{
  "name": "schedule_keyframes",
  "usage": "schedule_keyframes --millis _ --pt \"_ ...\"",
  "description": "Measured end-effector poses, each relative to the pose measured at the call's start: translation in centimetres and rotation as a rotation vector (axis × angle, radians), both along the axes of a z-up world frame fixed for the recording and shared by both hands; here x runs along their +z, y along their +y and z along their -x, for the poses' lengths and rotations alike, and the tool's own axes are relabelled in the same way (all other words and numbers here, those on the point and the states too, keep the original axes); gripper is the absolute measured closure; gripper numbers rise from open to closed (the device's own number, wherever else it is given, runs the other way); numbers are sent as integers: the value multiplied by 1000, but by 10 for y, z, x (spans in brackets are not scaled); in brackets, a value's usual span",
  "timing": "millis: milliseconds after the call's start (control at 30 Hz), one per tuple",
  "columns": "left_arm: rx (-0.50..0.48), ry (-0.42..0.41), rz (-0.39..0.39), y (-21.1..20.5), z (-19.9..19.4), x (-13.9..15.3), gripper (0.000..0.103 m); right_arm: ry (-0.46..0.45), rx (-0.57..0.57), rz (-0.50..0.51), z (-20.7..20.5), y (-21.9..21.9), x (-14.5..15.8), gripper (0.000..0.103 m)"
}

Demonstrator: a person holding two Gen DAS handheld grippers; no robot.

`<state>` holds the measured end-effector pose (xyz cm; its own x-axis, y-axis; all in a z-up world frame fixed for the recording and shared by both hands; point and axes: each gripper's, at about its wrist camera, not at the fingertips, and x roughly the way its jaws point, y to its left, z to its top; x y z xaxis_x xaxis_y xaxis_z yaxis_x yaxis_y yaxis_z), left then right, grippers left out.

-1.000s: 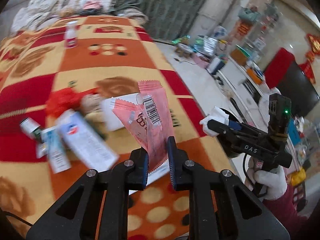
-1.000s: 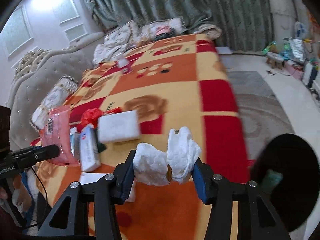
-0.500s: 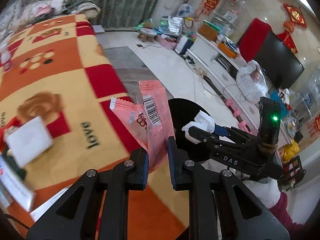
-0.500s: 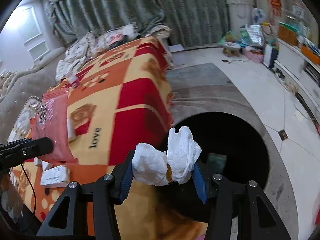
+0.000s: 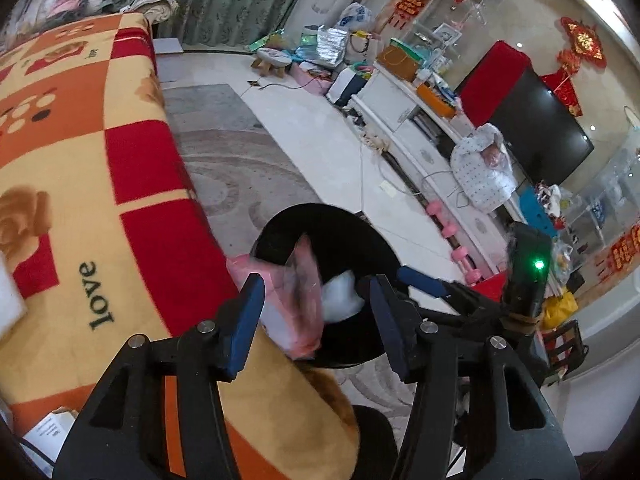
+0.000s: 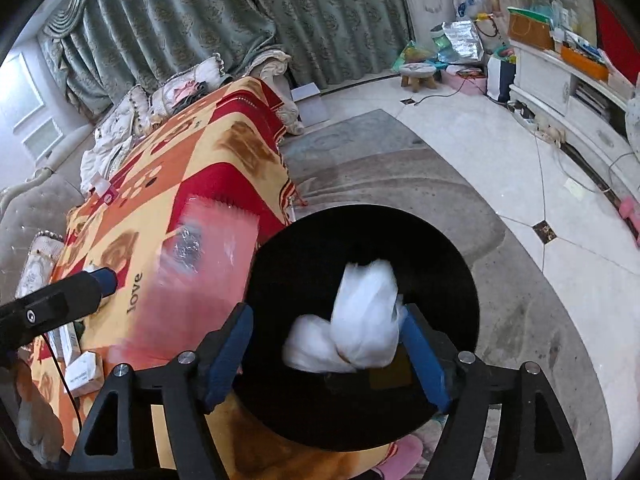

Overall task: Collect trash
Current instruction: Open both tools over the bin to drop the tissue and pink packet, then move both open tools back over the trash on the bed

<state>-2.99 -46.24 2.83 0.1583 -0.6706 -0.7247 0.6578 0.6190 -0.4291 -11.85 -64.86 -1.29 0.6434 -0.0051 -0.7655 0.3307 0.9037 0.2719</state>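
Note:
A black round bin (image 5: 340, 236) stands on the floor against the bed's edge. My left gripper (image 5: 316, 292) hangs over its rim with its jaws opening. A pink snack wrapper (image 5: 300, 300), blurred, is loose between them and touches neither pad. My right gripper (image 6: 328, 316) is over the bin (image 6: 360, 240) too, jaws opening. A white crumpled tissue (image 6: 360, 324), blurred, drops between its pads, close to the right one. The wrapper (image 6: 208, 264) shows as a pink blur at the left of the right wrist view, and the tissue (image 5: 340, 296) shows white beyond the wrapper in the left wrist view.
A red, orange and yellow blanket (image 5: 80, 160) covers the bed; small white boxes (image 6: 82, 372) lie near its near edge. A grey rug (image 6: 400, 176) lies under the bin. A white TV cabinet (image 5: 420, 128), pink dumbbells (image 5: 452, 236) and a small stool (image 6: 418, 74) stand further off.
Both grippers have opened. The pink wrapper left the left jaws and the tissue left the right jaws; both now fall blurred towards the bin. Both hands shifted further over it.

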Motion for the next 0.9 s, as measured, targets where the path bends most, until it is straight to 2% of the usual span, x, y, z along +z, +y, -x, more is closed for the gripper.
schedule_keyframes --millis 233,633,800,900 --pt "45 -22 -49 28 0 1 50 1 -1 60 0 11 2 29" --pt "128 -120 -95 92 12 12 50 8 50 147 -4 49 14 29" --pt "205 -156 -112 127 14 14 50 0 85 156 -8 72 21 28" --pt "268 -189 -152 150 14 14 50 -1 113 152 -13 89 23 28"
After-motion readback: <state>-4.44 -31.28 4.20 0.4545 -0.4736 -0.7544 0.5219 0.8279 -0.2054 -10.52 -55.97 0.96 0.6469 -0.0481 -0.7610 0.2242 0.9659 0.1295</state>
